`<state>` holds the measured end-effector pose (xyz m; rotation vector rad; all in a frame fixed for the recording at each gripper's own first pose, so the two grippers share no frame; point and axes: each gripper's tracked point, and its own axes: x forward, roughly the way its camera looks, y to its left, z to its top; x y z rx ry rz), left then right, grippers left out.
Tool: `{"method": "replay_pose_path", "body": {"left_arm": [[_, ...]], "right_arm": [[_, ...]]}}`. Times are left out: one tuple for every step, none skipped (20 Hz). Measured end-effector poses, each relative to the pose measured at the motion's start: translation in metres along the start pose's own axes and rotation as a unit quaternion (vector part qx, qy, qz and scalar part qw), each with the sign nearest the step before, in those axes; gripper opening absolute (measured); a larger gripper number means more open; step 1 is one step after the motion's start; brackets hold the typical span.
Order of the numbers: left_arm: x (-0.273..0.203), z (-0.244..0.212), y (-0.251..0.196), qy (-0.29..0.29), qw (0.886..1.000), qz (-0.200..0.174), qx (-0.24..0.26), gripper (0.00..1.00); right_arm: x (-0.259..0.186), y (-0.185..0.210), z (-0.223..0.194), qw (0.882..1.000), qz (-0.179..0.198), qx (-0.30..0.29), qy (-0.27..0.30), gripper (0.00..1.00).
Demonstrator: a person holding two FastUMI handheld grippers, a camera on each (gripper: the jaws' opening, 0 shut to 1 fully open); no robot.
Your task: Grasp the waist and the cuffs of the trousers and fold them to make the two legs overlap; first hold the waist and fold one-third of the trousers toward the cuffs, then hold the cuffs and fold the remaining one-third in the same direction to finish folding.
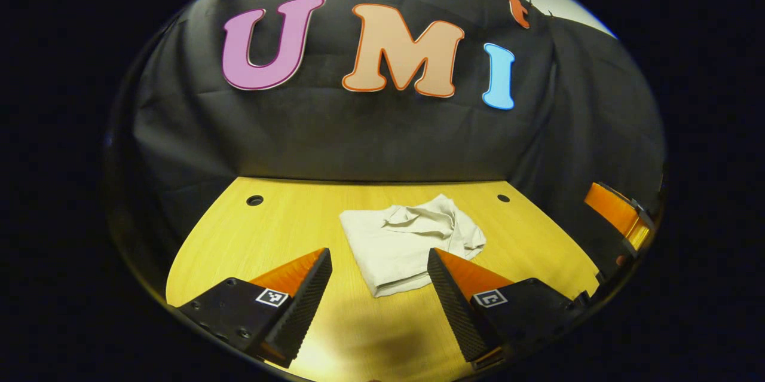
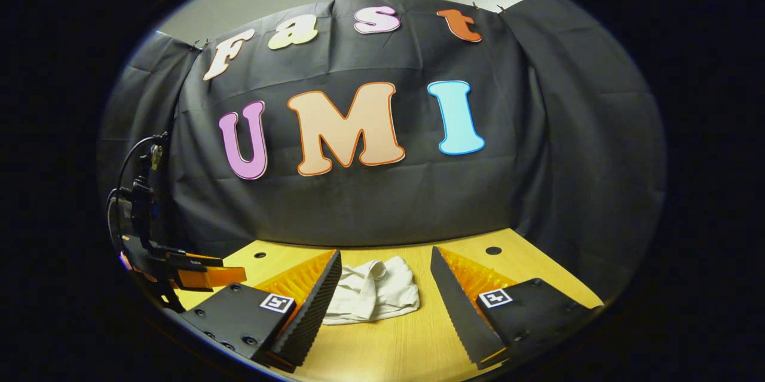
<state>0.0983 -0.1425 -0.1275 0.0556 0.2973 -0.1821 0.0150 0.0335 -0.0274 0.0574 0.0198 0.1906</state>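
Off-white trousers (image 1: 409,241) lie in a folded, slightly rumpled bundle on the wooden table (image 1: 287,223), near its middle. My left gripper (image 1: 379,265) hovers open above the table, just short of the bundle's near edge, nothing between its fingers. The right gripper (image 1: 621,217) shows at the far right in the left gripper view. In the right gripper view the trousers (image 2: 373,295) lie ahead, partly hidden behind one finger (image 2: 311,304). My right gripper (image 2: 385,286) is open and holds nothing. The left gripper (image 2: 197,277) appears at the left there, above the table's corner.
The table (image 2: 430,334) has small round holes (image 1: 254,200) near its back corners, another hole (image 1: 503,198) on the right. The black cloth wall (image 1: 388,143) closes the back and sides right behind the table edge.
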Motion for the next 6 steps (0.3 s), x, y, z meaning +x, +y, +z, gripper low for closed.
{"method": "replay_pose_path", "body": {"left_arm": [[0.000, -0.003, 0.001, 0.003, 1.000, 0.000, -0.001, 0.95], [-0.001, -0.007, 0.002, 0.007, 1.000, -0.001, 0.000, 0.96], [-0.005, -0.011, 0.005, 0.012, 1.000, 0.001, 0.002, 0.95], [-0.009, -0.012, 0.009, 0.010, 1.000, 0.003, 0.003, 0.96], [-0.009, -0.012, 0.008, 0.009, 1.000, -0.001, 0.002, 0.96], [-0.009, -0.014, 0.007, 0.012, 1.000, -0.006, 0.001, 0.96]], "right_arm": [[-0.002, 0.000, 0.000, 1.000, -0.002, -0.004, 0.000, 0.96], [-0.002, 0.000, -0.001, 1.000, -0.005, -0.009, 0.000, 0.96], [-0.004, -0.001, -0.001, 1.000, -0.009, -0.015, 0.001, 0.96], [-0.005, -0.001, -0.001, 1.000, -0.012, -0.019, 0.003, 0.96], [-0.006, -0.002, -0.002, 1.000, -0.016, -0.020, 0.005, 0.96], [-0.007, -0.003, -0.004, 1.000, -0.022, -0.020, 0.009, 0.96]]}}
